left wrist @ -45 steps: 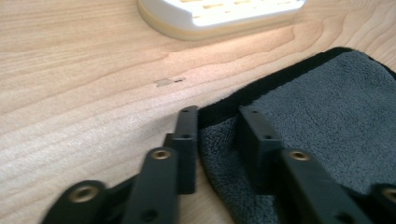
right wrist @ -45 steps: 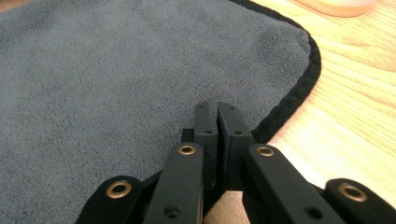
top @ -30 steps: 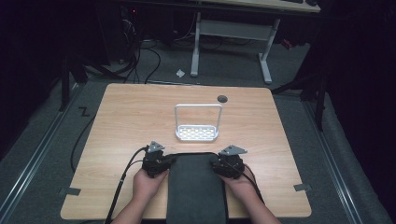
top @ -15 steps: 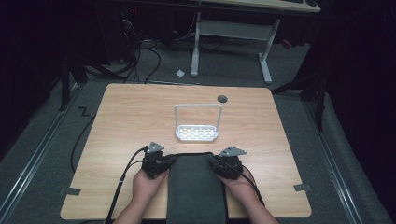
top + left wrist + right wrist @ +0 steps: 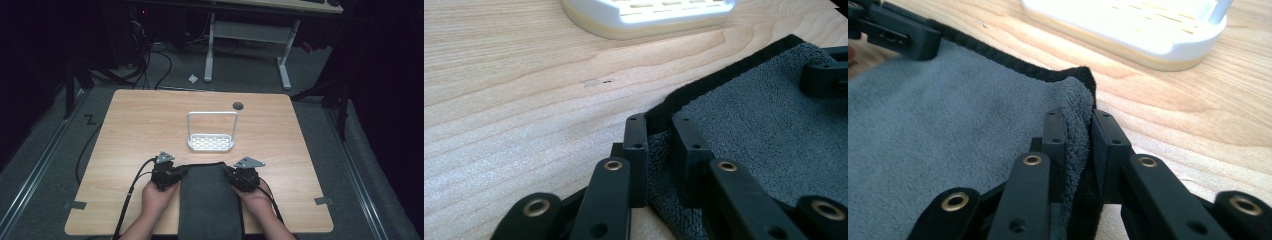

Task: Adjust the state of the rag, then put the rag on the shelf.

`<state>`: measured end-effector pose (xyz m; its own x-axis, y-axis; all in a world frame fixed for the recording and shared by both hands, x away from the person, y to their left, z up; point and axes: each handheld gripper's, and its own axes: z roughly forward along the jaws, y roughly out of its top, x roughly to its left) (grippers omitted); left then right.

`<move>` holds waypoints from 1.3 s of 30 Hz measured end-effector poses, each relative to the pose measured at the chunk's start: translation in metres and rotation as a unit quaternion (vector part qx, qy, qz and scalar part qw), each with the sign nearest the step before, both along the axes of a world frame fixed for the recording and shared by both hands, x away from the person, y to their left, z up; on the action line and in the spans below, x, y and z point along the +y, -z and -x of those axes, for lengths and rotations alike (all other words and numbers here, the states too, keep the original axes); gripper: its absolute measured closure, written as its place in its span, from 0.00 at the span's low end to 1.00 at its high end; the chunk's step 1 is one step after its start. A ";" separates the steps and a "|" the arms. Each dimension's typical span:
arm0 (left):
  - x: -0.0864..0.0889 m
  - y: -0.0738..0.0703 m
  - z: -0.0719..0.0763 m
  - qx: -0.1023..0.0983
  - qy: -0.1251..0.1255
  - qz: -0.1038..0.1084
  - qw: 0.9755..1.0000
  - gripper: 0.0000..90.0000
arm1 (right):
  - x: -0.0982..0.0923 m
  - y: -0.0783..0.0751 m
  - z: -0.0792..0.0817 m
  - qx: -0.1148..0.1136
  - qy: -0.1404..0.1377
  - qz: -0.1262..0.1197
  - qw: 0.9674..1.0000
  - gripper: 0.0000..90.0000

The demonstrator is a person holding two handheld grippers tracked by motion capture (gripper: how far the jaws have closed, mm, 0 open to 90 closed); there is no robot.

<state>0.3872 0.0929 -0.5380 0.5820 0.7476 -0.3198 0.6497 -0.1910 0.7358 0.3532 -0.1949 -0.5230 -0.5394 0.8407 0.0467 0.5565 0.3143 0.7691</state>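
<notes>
A: Lying flat on the near part of the light wooden desk [image 5: 150,125] is a dark grey terry towel with a black bound edge [image 5: 207,200]; its near end runs off the desk's front edge toward the person.

B: And each far corner is pinched?

A: Yes. The left claw [image 5: 663,131] is closed on the towel's far left corner, with the black hem and a fold of pile squeezed between its jaws. The right claw [image 5: 1079,129] has just been closing, and its jaws now clamp the far right corner, the cloth bunched up between them.

B: Why hold it there?

A: I judge that gripping both corners of one edge keeps that edge taut, so the towel can be lifted or folded as a sheet instead of slumping. Both hands rest low on the desk, one at each side of the cloth.

B: What stands in the way?

A: Just beyond the far hem sits a white perforated plastic tray with a tall hoop handle [image 5: 211,142], near but not touching the towel. Pushing forward would meet it soon. To the left and right the desk top is bare, and a small dark round hole [image 5: 238,106] lies near the far edge.
</notes>
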 end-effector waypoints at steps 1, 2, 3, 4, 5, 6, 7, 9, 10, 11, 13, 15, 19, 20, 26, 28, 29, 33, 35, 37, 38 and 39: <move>0.001 0.000 0.001 -0.003 0.000 0.001 1.000 0.88 | 0.000 -0.001 0.001 -0.003 -0.001 0.001 1.000 0.88; 0.001 -0.001 0.001 -0.004 0.000 0.005 1.000 0.89 | 0.000 -0.001 0.002 -0.004 -0.001 0.002 1.000 0.88; 0.002 -0.001 0.002 -0.005 0.000 0.008 1.000 0.90 | 0.000 -0.002 0.002 -0.008 -0.001 0.004 1.000 0.88; 0.002 -0.002 0.003 -0.010 0.000 0.012 1.000 0.91 | 0.000 -0.003 0.004 -0.011 0.000 0.002 1.000 0.88; 0.003 -0.003 0.003 -0.010 -0.001 0.015 1.000 0.91 | 0.000 -0.004 0.004 -0.015 0.000 0.000 1.000 0.88; 0.003 -0.004 0.004 -0.012 -0.002 0.021 1.000 0.92 | 0.000 -0.005 0.005 -0.019 0.000 -0.002 1.000 0.88; 0.004 -0.006 0.005 -0.017 -0.004 0.025 1.000 0.92 | 0.001 -0.007 0.007 -0.024 0.002 -0.002 1.000 0.88; 0.005 -0.011 0.007 -0.027 -0.008 0.033 0.999 0.92 | 0.001 -0.009 0.008 -0.036 0.001 0.001 0.999 0.88; 0.005 -0.013 0.007 -0.033 -0.009 0.037 0.999 0.92 | 0.001 -0.011 0.009 -0.039 0.003 0.000 0.999 0.88; 0.006 -0.016 0.008 -0.038 -0.010 0.039 0.998 0.92 | 0.001 -0.012 0.010 -0.044 0.003 -0.001 0.999 0.87; 0.005 -0.023 0.011 -0.051 -0.012 0.044 0.998 0.92 | 0.000 -0.015 0.011 -0.052 0.004 -0.004 0.999 0.88; 0.005 -0.029 0.014 -0.067 -0.013 0.045 0.997 0.92 | 0.000 -0.018 0.012 -0.059 0.005 -0.007 0.998 0.88; 0.005 -0.040 0.018 -0.087 -0.013 0.052 0.995 0.92 | 0.000 -0.026 0.014 -0.073 0.006 -0.008 0.997 0.87; 0.005 -0.042 0.018 -0.092 -0.011 0.055 0.994 0.92 | 0.000 -0.028 0.015 -0.076 0.005 -0.009 0.997 0.87; 0.007 -0.057 0.018 -0.111 -0.009 0.066 0.992 0.92 | 0.003 -0.042 0.016 -0.101 0.004 -0.005 0.995 0.87; 0.007 -0.063 0.018 -0.117 -0.008 0.068 0.991 0.92 | 0.004 -0.046 0.016 -0.110 0.004 -0.005 0.994 0.87; 0.006 -0.066 0.018 -0.121 -0.008 0.071 0.990 0.92 | 0.004 -0.049 0.016 -0.114 0.005 -0.009 0.993 0.87; 0.005 -0.081 0.017 -0.142 -0.006 0.069 0.987 0.92 | 0.004 -0.058 0.014 -0.127 0.007 -0.014 0.992 0.87; 0.004 -0.089 0.015 -0.150 -0.006 0.072 0.986 0.92 | 0.004 -0.064 0.013 -0.135 0.008 -0.018 0.991 0.87; 0.003 -0.096 0.014 -0.159 -0.006 0.075 0.984 0.92 | 0.003 -0.070 0.013 -0.140 0.010 -0.021 0.990 0.87; 0.003 -0.100 0.013 -0.163 -0.006 0.075 0.984 0.92 | 0.003 -0.074 0.012 -0.144 0.010 -0.023 0.989 0.87; 0.003 -0.103 0.013 -0.167 -0.008 0.076 0.983 0.92 | 0.003 -0.077 0.012 -0.147 0.011 -0.025 0.989 0.87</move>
<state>0.3741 0.0955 -0.4349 0.6630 0.7151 -0.2216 0.3682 -0.0537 0.9282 0.3411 -0.1921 -0.4458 -0.5181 0.8526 -0.0680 0.3119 0.2623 0.9132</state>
